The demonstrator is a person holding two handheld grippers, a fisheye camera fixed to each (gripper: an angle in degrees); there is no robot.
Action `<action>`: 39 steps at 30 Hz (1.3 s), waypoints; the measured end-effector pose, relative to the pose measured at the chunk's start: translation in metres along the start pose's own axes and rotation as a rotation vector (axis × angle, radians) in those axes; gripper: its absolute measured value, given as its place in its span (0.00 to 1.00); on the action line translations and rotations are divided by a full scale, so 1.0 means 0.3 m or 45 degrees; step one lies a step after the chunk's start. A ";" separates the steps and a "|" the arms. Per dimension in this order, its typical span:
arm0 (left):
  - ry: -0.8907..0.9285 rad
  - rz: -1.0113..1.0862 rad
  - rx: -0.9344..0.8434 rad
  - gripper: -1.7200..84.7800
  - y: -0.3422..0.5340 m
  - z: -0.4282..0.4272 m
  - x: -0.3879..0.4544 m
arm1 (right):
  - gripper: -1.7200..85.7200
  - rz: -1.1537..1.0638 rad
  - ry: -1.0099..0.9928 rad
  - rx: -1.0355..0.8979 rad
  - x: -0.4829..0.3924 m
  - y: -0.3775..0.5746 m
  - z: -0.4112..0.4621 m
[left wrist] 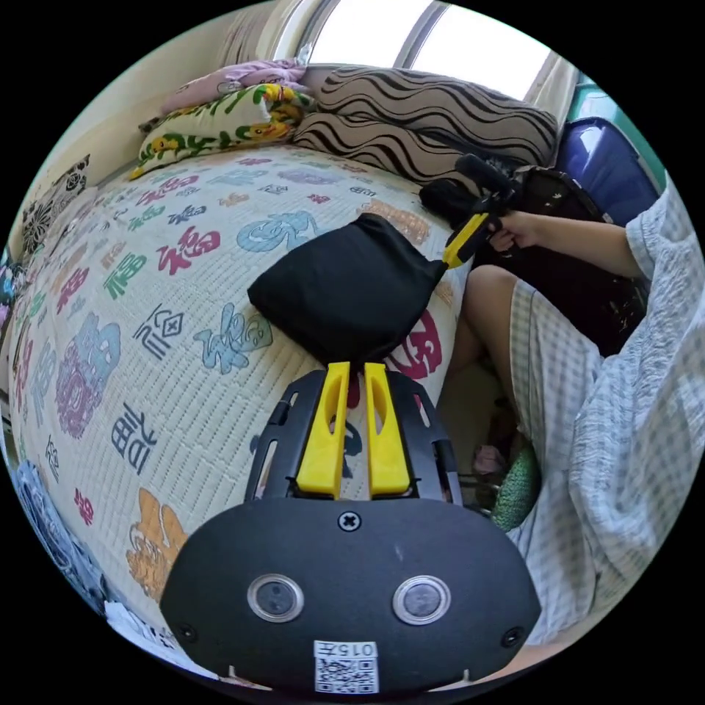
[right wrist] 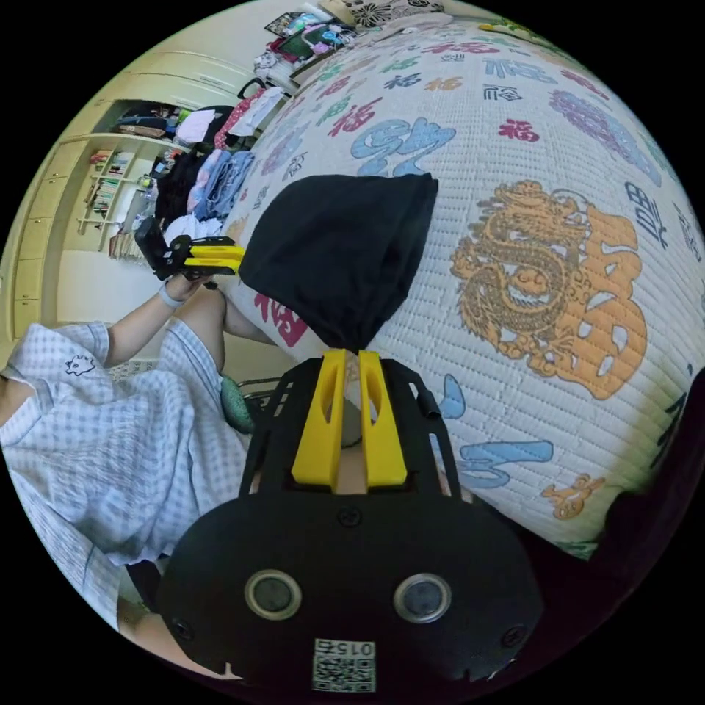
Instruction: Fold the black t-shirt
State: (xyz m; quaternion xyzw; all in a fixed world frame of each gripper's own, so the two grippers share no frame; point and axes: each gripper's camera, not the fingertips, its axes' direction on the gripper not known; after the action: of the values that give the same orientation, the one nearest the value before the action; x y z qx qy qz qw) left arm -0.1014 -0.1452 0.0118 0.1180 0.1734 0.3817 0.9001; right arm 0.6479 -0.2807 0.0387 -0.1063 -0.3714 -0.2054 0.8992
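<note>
In the left gripper view, my left tool (left wrist: 355,367) has its yellow jaws drawn together on a near corner of the black t-shirt (left wrist: 345,290), pinching the cloth at the very tips. The shirt is already a compact, several-layered bundle, lying near the edge of the bed (left wrist: 147,308) on the patterned cover. My right tool (left wrist: 446,258) shows at the far corner of the bundle, also clamped on a bit of cloth, with my hand (left wrist: 518,229) behind it. The risk here, as I judge it, is the thin bite — only a tip of fabric sits between the jaws, so a pull could slip it free or take the top layer alone and leave the rest behind.

In the right gripper view, my right tool (right wrist: 348,354) is closed on a gathered point of the shirt (right wrist: 338,250), which fans out from the jaws onto the bed (right wrist: 514,147). My left tool (right wrist: 233,257) holds the other corner, right at the bed's edge. Both gripped corners sit over or just beside that edge, and that worries me — if I lift unevenly or one tool lets go early, the bundle could slide off toward the floor. Pulling the two corners apart too hard would also drag the folded layers open and skew the edges I want aligned.
</note>
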 end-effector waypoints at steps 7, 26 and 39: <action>0.201 -0.231 0.221 0.07 -0.079 -0.073 -0.092 | 0.06 -0.043 -0.078 0.220 -0.078 -0.085 -0.069; 0.196 -0.729 0.052 0.12 -0.083 0.150 -0.447 | 0.11 0.437 -0.170 0.361 0.162 -0.237 -0.056; 0.288 -0.760 0.107 0.02 -0.023 0.295 -0.513 | 0.02 0.488 -0.129 0.356 0.193 -0.216 -0.027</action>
State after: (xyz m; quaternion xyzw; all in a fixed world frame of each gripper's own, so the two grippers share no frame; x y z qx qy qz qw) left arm -0.1612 -0.2691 0.1244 0.0558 0.3150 0.1040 0.9417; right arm 0.6609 -0.3582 0.0767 -0.0595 -0.4137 0.0280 0.9080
